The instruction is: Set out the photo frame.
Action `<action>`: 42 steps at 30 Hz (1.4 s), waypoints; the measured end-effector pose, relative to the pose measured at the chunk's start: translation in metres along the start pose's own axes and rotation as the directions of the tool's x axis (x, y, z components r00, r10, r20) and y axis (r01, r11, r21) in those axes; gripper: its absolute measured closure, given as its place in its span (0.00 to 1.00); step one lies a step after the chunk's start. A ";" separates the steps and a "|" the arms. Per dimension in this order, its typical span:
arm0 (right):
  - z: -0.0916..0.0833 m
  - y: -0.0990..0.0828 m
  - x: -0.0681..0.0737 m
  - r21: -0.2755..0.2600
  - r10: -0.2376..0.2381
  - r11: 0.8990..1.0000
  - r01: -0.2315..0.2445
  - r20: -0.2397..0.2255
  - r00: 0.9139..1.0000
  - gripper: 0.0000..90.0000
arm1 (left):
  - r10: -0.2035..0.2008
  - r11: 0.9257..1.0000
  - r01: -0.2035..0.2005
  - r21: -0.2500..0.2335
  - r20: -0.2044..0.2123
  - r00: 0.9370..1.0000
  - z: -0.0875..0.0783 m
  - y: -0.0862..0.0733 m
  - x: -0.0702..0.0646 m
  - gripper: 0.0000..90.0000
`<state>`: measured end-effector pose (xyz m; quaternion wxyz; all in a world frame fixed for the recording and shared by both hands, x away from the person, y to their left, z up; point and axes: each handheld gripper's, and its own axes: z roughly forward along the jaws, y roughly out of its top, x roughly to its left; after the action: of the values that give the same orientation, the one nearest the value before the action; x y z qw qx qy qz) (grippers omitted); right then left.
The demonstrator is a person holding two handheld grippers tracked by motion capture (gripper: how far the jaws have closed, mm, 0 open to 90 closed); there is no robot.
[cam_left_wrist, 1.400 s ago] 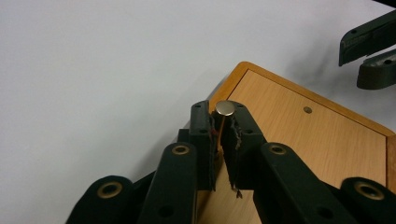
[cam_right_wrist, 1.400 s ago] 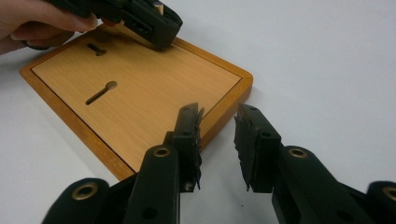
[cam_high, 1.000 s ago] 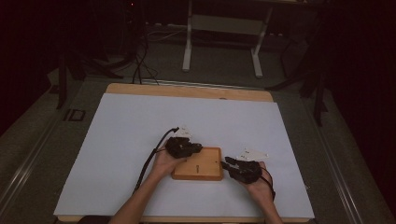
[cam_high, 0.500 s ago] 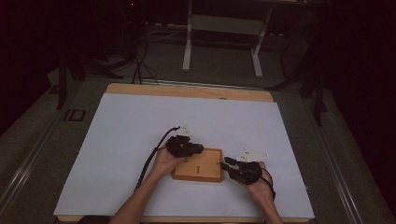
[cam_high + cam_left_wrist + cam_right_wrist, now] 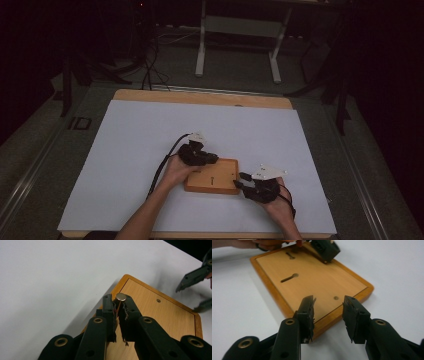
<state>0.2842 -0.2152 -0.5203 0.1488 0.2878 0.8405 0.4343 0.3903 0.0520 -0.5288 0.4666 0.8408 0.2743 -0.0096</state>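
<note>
Your left gripper (image 5: 117, 308) has its black jaws pinched together on a small round silver-headed pin (image 5: 121, 297), right over the corner of the flat rectangular wooden board (image 5: 160, 315). In the high view that board (image 5: 215, 177) lies flat on the white table cover (image 5: 140, 135), near your edge of the table, with your left gripper (image 5: 210, 159) at its far left corner. Your right gripper (image 5: 328, 311) sits low at the board's near edge; its jaws have just been opening and now stand apart, with the raised rim of the board (image 5: 329, 317) showing in the gap and neither pad pressing on it. A keyhole-shaped slot (image 5: 289, 277) and a small round hole (image 5: 336, 298) mark the wood ahead. Beyond the table's far edge, a grey metal stand (image 5: 237, 45) and loose black cables (image 5: 150, 65) lie on the dark floor, well apart from your hands.
</note>
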 end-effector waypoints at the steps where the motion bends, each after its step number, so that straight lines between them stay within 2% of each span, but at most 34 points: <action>1: 0.000 0.000 0.001 0.002 -0.005 1.000 0.005 -0.001 1.000 0.66 | 0.000 1.000 0.000 0.002 0.003 1.000 0.000 0.000 0.000 0.93; 6: -0.001 -0.002 0.006 0.003 -0.019 1.000 0.019 -0.010 1.000 0.60 | -0.010 1.000 0.010 0.010 0.009 1.000 0.000 0.001 0.001 0.93; 10: -0.003 -0.003 0.008 0.003 -0.018 1.000 0.018 -0.021 1.000 0.48 | -0.016 1.000 0.016 0.016 0.013 1.000 0.000 0.002 0.002 0.93; 18: 0.001 -0.005 0.012 0.026 -0.059 0.998 0.059 -0.013 0.998 0.36 | -0.042 0.999 0.042 0.020 0.030 0.999 0.000 0.004 0.006 0.93; 27: 0.010 -0.008 0.013 0.075 -0.087 0.993 0.087 -0.004 0.996 0.31 | -0.062 0.997 0.060 0.038 0.046 0.997 0.001 0.006 0.009 0.93; 35: 0.014 -0.011 0.012 0.094 -0.105 0.990 0.104 0.008 0.994 0.30 | -0.086 0.995 0.083 0.052 0.066 0.994 0.001 0.008 0.012 0.93; 42: 0.022 -0.012 0.012 0.124 -0.122 0.985 0.116 0.038 0.992 0.29 | -0.100 0.994 0.095 0.060 0.077 0.992 0.002 0.010 0.014 0.93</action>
<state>0.2810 -0.1994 -0.5431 0.1759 0.2554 0.8774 0.3661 0.4073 0.0531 -0.5261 0.4523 0.8381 0.2959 -0.0737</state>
